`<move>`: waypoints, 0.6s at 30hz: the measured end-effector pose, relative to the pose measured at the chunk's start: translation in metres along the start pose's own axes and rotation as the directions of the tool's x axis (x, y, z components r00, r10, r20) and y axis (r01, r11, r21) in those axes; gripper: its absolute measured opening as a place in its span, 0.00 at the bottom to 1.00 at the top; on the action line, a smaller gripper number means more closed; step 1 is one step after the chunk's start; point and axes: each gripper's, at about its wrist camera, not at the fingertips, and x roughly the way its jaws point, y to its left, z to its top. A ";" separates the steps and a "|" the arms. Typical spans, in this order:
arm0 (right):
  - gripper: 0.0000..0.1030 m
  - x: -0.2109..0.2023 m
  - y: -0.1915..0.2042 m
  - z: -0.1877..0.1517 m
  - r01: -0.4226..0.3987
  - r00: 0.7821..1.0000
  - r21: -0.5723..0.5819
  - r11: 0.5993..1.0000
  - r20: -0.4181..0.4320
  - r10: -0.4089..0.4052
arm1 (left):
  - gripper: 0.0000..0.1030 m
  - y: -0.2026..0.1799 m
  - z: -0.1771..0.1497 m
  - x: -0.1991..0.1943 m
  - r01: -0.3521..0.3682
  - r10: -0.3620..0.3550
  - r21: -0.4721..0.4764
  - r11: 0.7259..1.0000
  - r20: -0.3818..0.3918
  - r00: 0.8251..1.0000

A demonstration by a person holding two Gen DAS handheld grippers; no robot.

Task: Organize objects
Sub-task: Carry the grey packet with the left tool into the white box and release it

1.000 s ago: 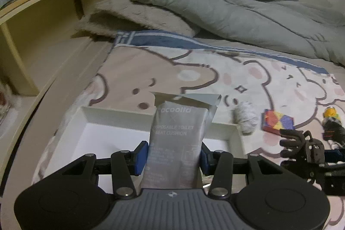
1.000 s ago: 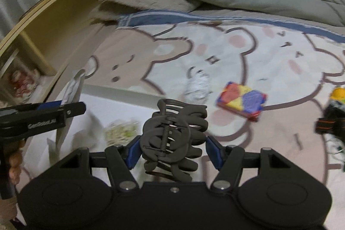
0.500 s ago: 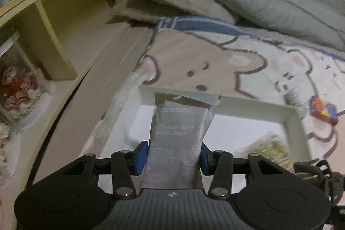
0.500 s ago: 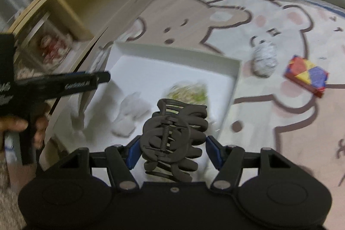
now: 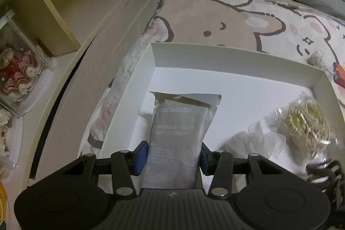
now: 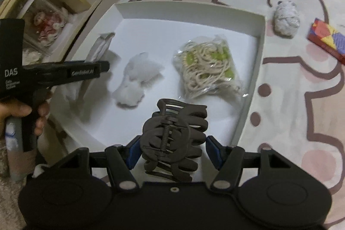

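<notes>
Left gripper [image 5: 174, 158] clamped on the grey toilet-seat-cushion packet [image 5: 180, 133], hung over the white box [image 5: 237, 59] near its left wall. Right gripper [image 6: 170, 151] pinched on the dark claw hair clip [image 6: 173, 139], above the box's near edge. Risked dropping the clip onto the bagged cord [image 6: 208, 67] or white fluff [image 6: 138, 79]; risked snagging the packet on the wall.

Bed [image 6: 301, 118] (bear print): white tray [image 6: 259, 40], colourful box [image 6: 325, 40], possibly yarn ball [image 6: 285, 21].

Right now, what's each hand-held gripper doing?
Left hand-held gripper: closed on the grey toilet seat cushion packet.
Right hand-held gripper: closed on the dark hair claw clip.
</notes>
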 end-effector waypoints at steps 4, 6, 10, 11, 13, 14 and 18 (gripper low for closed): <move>0.64 0.000 0.003 0.000 0.027 1.000 -0.018 0.999 0.016 -0.026 | 0.49 0.000 0.000 0.001 -0.004 0.004 -0.005 1.000 -0.006 1.000; 0.64 0.000 0.003 0.000 0.038 0.999 -0.020 0.999 0.003 -0.038 | 0.51 0.000 0.001 0.003 -0.005 0.005 -0.015 1.000 -0.010 1.000; 0.67 -0.001 0.000 -0.002 0.031 0.999 -0.011 0.999 -0.032 -0.031 | 0.60 -0.002 -0.001 0.005 -0.006 0.006 -0.012 1.000 -0.034 0.999; 0.67 -0.002 0.000 -0.002 0.031 0.999 -0.013 0.999 -0.036 -0.032 | 0.61 -0.003 -0.001 0.004 -0.008 0.007 -0.011 1.000 -0.034 0.999; 0.67 -0.003 0.000 -0.003 0.031 0.999 -0.017 0.999 -0.039 -0.032 | 0.61 -0.004 -0.002 0.002 -0.001 0.000 -0.010 1.000 -0.030 1.000; 0.67 -0.005 0.000 -0.003 0.031 0.999 -0.016 0.999 -0.040 -0.032 | 0.61 -0.005 -0.002 0.001 0.002 -0.003 -0.011 1.000 -0.025 1.000; 0.61 -0.010 0.001 -0.003 0.018 0.999 -0.021 1.000 -0.029 -0.019 | 0.61 -0.006 -0.002 -0.005 0.016 -0.016 -0.018 1.000 -0.007 1.000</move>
